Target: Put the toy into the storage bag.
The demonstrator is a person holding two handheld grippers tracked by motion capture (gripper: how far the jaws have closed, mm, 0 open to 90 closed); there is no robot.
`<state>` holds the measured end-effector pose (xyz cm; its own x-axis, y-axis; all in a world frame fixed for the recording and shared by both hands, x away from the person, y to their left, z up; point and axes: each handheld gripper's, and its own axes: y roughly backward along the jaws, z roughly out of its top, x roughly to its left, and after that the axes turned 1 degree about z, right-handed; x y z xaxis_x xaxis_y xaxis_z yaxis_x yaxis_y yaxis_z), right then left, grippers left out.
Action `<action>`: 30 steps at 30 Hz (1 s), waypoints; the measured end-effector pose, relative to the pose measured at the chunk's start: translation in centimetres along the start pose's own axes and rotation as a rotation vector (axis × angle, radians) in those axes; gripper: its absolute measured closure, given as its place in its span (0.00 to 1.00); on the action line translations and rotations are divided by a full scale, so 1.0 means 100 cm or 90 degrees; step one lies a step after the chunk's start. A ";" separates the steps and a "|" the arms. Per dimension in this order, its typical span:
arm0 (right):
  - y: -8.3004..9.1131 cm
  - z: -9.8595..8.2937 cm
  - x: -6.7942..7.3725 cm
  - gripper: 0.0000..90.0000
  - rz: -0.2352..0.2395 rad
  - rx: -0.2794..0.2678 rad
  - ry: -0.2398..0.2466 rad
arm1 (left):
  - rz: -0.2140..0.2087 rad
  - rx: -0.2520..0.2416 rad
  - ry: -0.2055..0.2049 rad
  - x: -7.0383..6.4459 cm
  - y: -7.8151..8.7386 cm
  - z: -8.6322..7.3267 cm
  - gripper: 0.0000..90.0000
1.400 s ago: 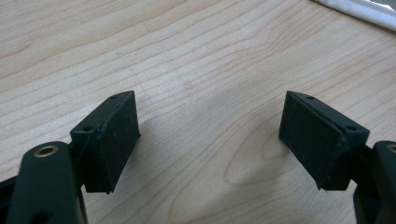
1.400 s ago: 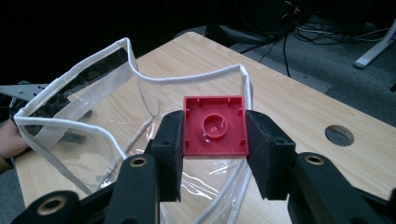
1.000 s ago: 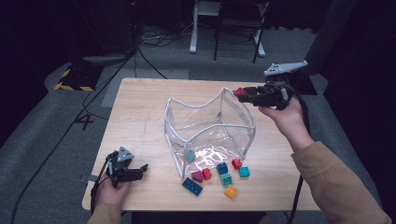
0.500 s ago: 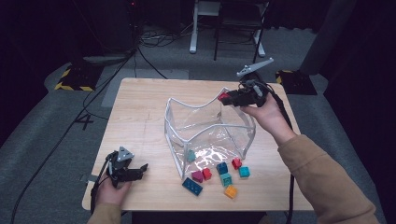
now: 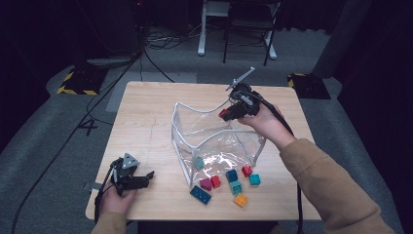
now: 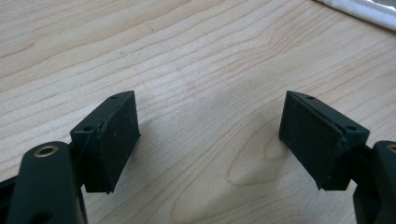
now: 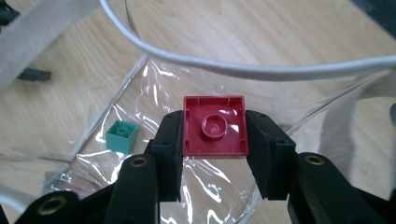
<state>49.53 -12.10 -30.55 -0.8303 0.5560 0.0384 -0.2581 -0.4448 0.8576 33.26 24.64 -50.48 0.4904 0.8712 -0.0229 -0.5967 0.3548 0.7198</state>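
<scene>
The small red square plastic brick (image 7: 215, 126) sits pinched between the jaws of the right gripper (image 7: 215, 140), hollow underside facing the camera, jaws clamped on its two opposite sides. It hangs above the open mouth of the clear plastic bag with a white corded rim (image 5: 214, 141), at the bag's far right edge in the high view, where the right gripper (image 5: 229, 113) shows the red brick (image 5: 224, 114) at its tip. Down inside the bag lies a teal square brick (image 7: 121, 135), resting on the clear film. In front of the bag, a scatter of coloured bricks (image 5: 229, 183) lies on the light wooden table (image 5: 146, 117). Over at the near left corner, the left gripper (image 5: 141, 179) rests low over bare wood, jaws spread wide apart, gripping nothing.
</scene>
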 end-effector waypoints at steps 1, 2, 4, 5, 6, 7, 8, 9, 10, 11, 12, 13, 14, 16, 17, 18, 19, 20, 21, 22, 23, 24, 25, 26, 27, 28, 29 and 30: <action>-0.003 0.001 0.001 0.65 -0.002 0.016 0.001 | 0.000 0.000 0.000 0.000 0.000 0.000 0.23; -0.007 0.002 0.002 0.65 -0.001 0.028 0.002 | 0.000 0.000 0.000 0.000 0.000 0.000 0.23; -0.013 0.005 0.003 0.65 -0.003 0.053 0.005 | 0.000 0.000 0.000 0.000 0.000 0.000 0.23; -0.015 0.006 0.003 0.65 -0.002 0.059 0.005 | 0.000 0.000 0.000 0.000 0.000 0.000 0.23; -0.018 0.007 0.003 0.65 -0.001 0.067 0.001 | 0.000 0.000 0.000 0.000 0.000 0.000 0.23; -0.021 0.008 0.003 0.65 0.001 0.077 -0.002 | 0.000 0.000 0.000 0.000 0.000 0.000 0.23; -0.024 0.008 0.003 0.65 0.004 0.087 -0.003 | 0.000 0.000 0.000 0.000 0.000 0.000 0.23; -0.026 0.008 0.003 0.65 0.006 0.095 -0.004 | 0.000 0.000 0.000 0.000 0.000 0.000 0.23; -0.029 0.009 0.004 0.65 0.007 0.106 -0.005 | 0.000 0.000 0.000 0.000 0.000 0.000 0.23; -0.031 0.009 0.003 0.65 0.007 0.115 -0.003 | 0.000 0.000 0.000 0.000 0.000 0.000 0.23; -0.033 0.009 0.003 0.65 0.007 0.120 -0.004 | 0.000 0.000 0.000 0.000 0.000 0.000 0.23; -0.034 0.010 0.003 0.65 0.008 0.125 -0.004 | 0.000 0.000 0.000 0.000 0.000 0.000 0.23; -0.036 0.010 0.003 0.65 0.010 0.128 -0.005 | 0.000 0.000 0.000 0.000 0.000 0.000 0.23; -0.038 0.010 0.002 0.65 0.013 0.135 -0.008 | 0.000 0.000 0.000 0.000 0.000 0.000 0.23; -0.039 0.010 0.001 0.65 0.013 0.140 -0.007 | 0.000 0.000 0.000 0.000 0.000 0.000 0.23; -0.039 0.010 0.001 0.65 0.013 0.144 -0.009 | 0.000 0.000 0.000 0.000 0.000 0.000 0.23; -0.040 0.009 0.001 0.65 0.015 0.148 -0.014 | 0.000 0.000 0.000 0.000 0.000 0.000 0.23; -0.041 0.009 0.001 0.65 0.015 0.152 -0.014 | 0.000 0.000 0.000 0.000 0.000 0.000 0.23; -0.042 0.009 0.001 0.65 0.014 0.156 -0.013 | 0.000 0.000 0.000 0.000 0.000 0.000 0.23; -0.042 0.009 0.001 0.65 0.013 0.159 -0.013 | 0.000 0.000 0.000 0.000 0.000 0.000 0.23; -0.042 0.009 0.001 0.65 0.013 0.161 -0.013 | 0.000 0.000 0.000 0.000 0.000 0.000 0.23; -0.043 0.009 0.001 0.65 0.012 0.161 -0.013 | 0.000 0.000 0.000 0.000 0.000 0.000 0.23; -0.043 0.009 0.001 0.65 0.012 0.161 -0.013 | 0.000 0.000 0.000 0.000 0.000 0.000 0.23; -0.043 0.009 0.001 0.63 0.012 0.161 -0.012 | 0.000 0.000 0.000 0.000 0.000 0.000 0.23; -0.043 0.009 0.001 0.58 0.012 0.158 -0.008 | 0.000 0.000 0.000 0.000 0.000 0.000 0.23; -0.043 0.008 0.001 0.51 0.005 0.144 0.000 | 0.000 0.000 0.000 0.000 0.000 0.000 0.23; -0.042 0.008 0.000 0.52 0.001 0.137 0.001 | 0.000 0.000 0.000 0.000 0.000 0.000 0.23; -0.041 0.007 0.000 0.52 0.002 0.133 0.002 | 0.000 0.000 0.000 0.000 0.000 0.000 0.23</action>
<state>50.95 -9.74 -33.72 -0.8322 0.5530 0.0398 -0.1479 -0.2906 0.9453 33.27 24.63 -50.48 0.4900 0.8714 -0.0232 -0.5971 0.3549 0.7194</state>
